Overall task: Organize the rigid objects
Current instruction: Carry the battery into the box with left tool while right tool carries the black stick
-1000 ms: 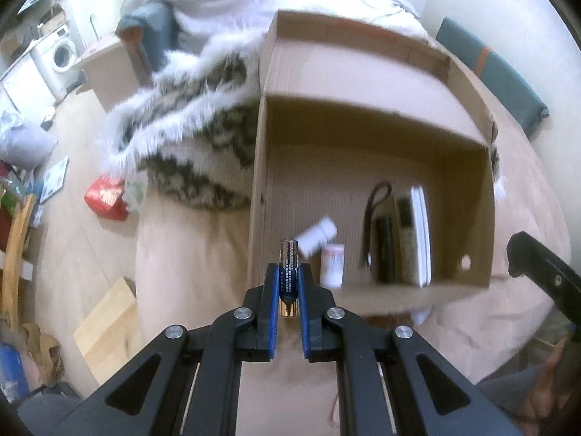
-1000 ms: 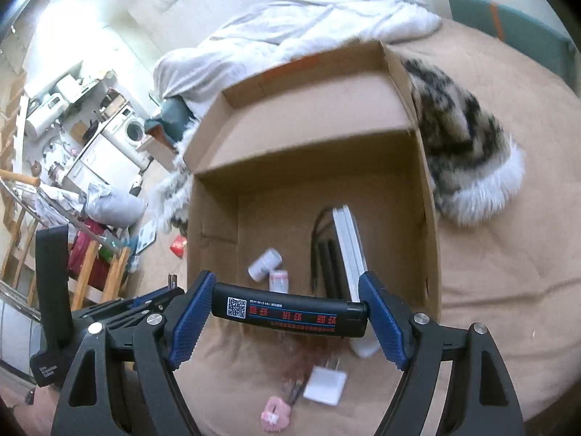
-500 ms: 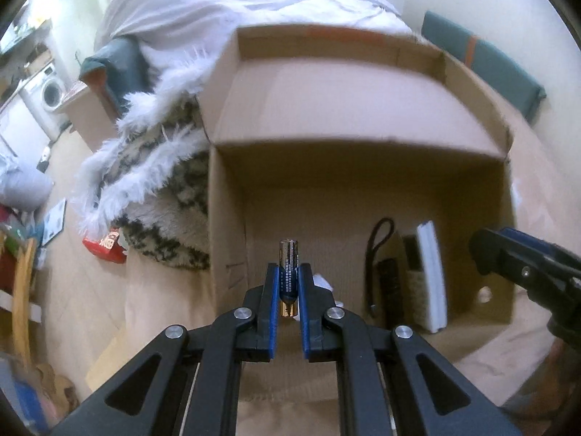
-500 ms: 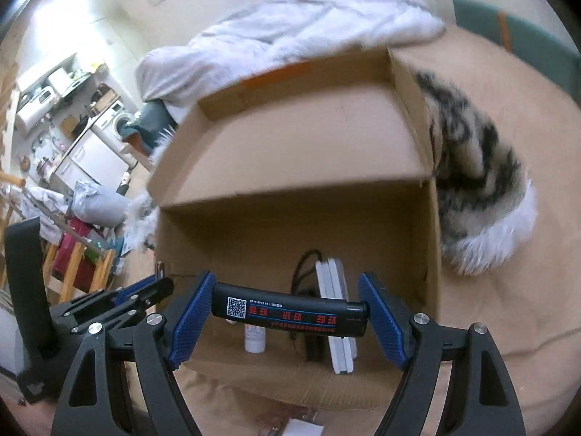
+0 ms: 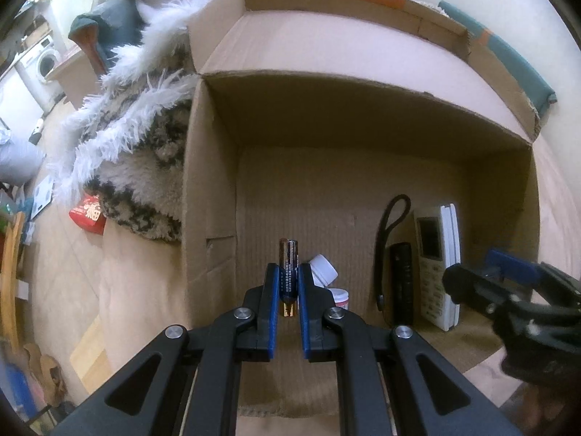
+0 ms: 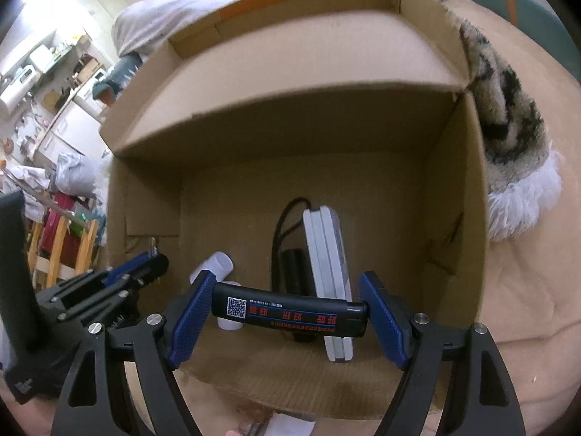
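Left tool pinches a battery upright, right tool clamps a black lighter crosswise, both over the near end of the cardboard box, so dropping either could hit the bottles or bump tools.

Left wrist view: lower half of the bottle hidden behind the left gripper; the jar beside it mostly covered too. Right gripper blurred, cut off by the frame edge.

Right wrist view: the black bar masks the lower torch and the jar. Remote seen edge-on, face not visible. Bar print too small to read.
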